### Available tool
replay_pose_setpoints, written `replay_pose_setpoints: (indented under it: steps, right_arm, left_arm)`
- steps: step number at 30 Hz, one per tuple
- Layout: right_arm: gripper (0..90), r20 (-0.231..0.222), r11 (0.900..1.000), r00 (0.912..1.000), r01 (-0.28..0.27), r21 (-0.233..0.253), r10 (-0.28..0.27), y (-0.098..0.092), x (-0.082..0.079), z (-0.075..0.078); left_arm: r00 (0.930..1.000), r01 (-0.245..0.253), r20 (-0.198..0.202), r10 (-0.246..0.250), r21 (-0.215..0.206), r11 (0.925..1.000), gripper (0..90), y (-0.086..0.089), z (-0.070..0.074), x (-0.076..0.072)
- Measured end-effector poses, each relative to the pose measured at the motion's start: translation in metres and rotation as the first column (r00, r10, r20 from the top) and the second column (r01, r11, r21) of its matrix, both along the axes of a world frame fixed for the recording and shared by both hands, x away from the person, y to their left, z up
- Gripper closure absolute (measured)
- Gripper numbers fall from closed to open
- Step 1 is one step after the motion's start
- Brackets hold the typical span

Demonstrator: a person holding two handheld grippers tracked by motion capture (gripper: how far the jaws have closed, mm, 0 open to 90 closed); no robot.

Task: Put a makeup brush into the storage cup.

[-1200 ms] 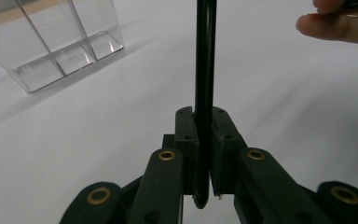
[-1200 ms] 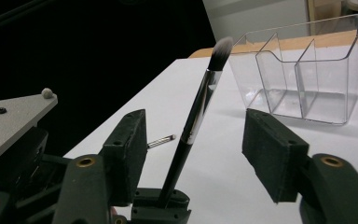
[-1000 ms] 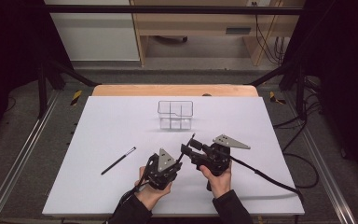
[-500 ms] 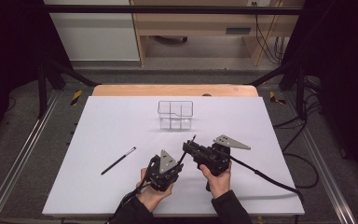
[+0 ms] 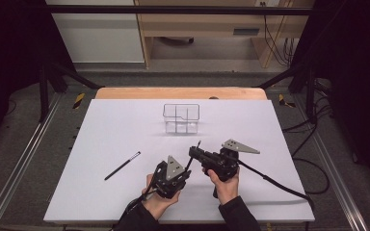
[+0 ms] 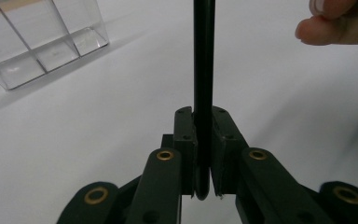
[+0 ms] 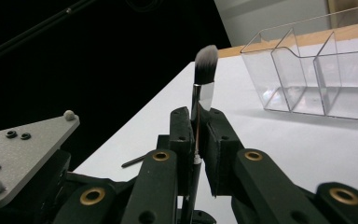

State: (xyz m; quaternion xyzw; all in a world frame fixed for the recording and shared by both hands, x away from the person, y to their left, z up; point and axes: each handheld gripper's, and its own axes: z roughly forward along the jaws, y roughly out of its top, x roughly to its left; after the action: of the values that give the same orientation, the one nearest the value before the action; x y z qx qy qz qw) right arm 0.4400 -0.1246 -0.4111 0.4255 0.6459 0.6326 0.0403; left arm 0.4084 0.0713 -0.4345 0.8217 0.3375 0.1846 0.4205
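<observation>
A makeup brush [image 5: 194,151] with a black handle [image 6: 203,56], silver ferrule and grey-white bristles [image 7: 206,56] is held between both grippers above the table's near middle. My left gripper [image 5: 186,170] is shut on the lower handle, seen close up in the left gripper view [image 6: 202,116]. My right gripper [image 5: 193,153] is shut on the brush just below the ferrule [image 7: 196,116]. The bristle end points toward the clear organizer [image 5: 181,118].
The clear organizer [image 7: 317,70] [image 6: 42,42] with several compartments stands empty at the table's middle back. A thin black pencil-like stick with a pale tip [image 5: 122,166] lies on the white table [image 5: 101,125] left of the grippers. A fingertip [image 6: 335,32] shows beyond the left jaws.
The left gripper has edged slightly right, closer to the right gripper. The brush stays between them and the stick on the table has not moved.
</observation>
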Motion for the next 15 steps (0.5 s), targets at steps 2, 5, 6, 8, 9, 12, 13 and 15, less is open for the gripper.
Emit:
replay_pose_setpoints:
  steps: [2, 5, 6, 8, 9, 12, 13, 15]
  right_arm:
    - [83.6, 0.007, 1.000, 1.0000, 0.002, -0.007, -0.002, -0.001, -0.001, 0.001]
    - [83.6, 0.020, 1.000, 0.9998, 0.000, -0.014, 0.001, -0.003, -0.001, 0.003]
    - [83.6, 0.025, 1.000, 0.9997, -0.001, -0.017, 0.002, -0.003, -0.002, 0.003]
    - [83.6, 0.027, 1.000, 0.9996, 0.000, -0.020, 0.001, -0.003, -0.002, 0.003]
    - [83.6, 0.031, 1.000, 0.9995, 0.001, -0.023, 0.000, -0.004, -0.002, 0.004]
    - [83.6, 0.046, 0.999, 0.9989, 0.005, -0.040, -0.003, -0.007, -0.002, 0.005]
    - [83.6, 0.046, 0.999, 0.9989, 0.005, -0.040, -0.003, -0.007, -0.002, 0.005]
    - [83.6, 0.056, 0.999, 0.9984, 0.010, -0.050, -0.007, -0.008, -0.002, 0.005]
  left_arm:
    - [1.0000, 0.007, -0.001, -0.007, -0.009, 0.9999, 77.5, 0.001, 0.001, 0.000]
    - [0.9997, 0.025, 0.000, -0.025, -0.022, 0.9995, 70.1, 0.004, 0.002, 0.001]
    - [0.9996, 0.030, 0.001, -0.030, -0.025, 0.9992, 67.6, 0.005, 0.003, 0.002]
    - [0.9995, 0.032, 0.004, -0.032, -0.028, 0.9991, 62.9, 0.006, 0.004, 0.002]
    - [0.9993, 0.037, 0.004, -0.037, -0.034, 0.9987, 62.9, 0.008, 0.005, 0.003]
    - [0.9993, 0.034, 0.018, -0.033, -0.039, 0.9986, 52.6, 0.015, 0.008, 0.006]
    - [0.9993, 0.034, 0.018, -0.033, -0.039, 0.9986, 50.2, 0.015, 0.008, 0.006]
    - [0.9990, 0.041, 0.019, -0.040, -0.042, 0.9983, 46.3, 0.019, 0.010, 0.007]
